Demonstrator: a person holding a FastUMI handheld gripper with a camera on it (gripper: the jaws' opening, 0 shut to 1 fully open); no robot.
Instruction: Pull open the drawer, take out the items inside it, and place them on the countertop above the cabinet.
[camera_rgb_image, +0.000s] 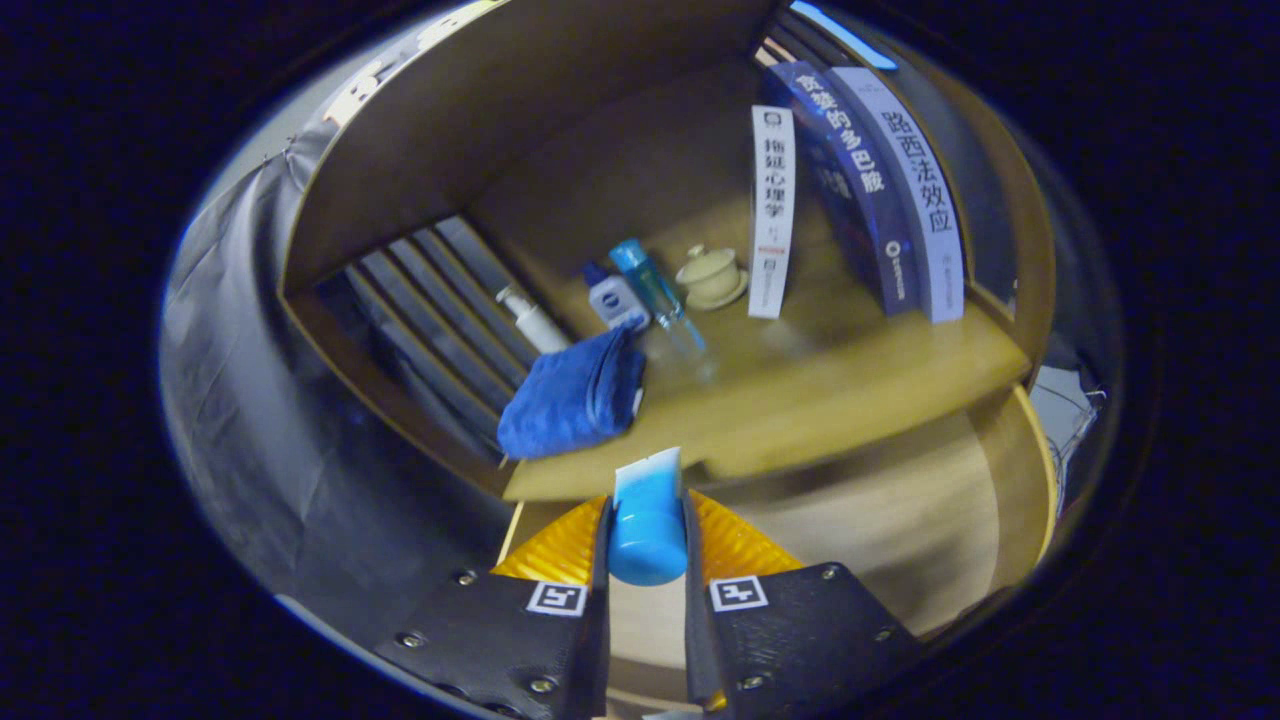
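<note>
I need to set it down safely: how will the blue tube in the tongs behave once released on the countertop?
The blue tube, gripped between both tongs, looks rounded, so lying flat it may roll. Its crimped end probably won't stand.

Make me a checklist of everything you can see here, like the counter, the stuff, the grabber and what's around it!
Surface: wooden countertop, with bare room at its front edge.
Job's things: blue tube held between the fingers, above the open drawer; already on the counter are a folded blue cloth, a white pump bottle, a small blue-capped bottle and a clear blue bottle.
Clutter: lidded cream cup on a saucer; three books standing behind it.
Gripper: gripper shut on the tube, both fingers pressing its sides.
Cables: some wires beside the cabinet.
Surroundings: slatted panel beside the cloth; wooden shelf walls.
</note>
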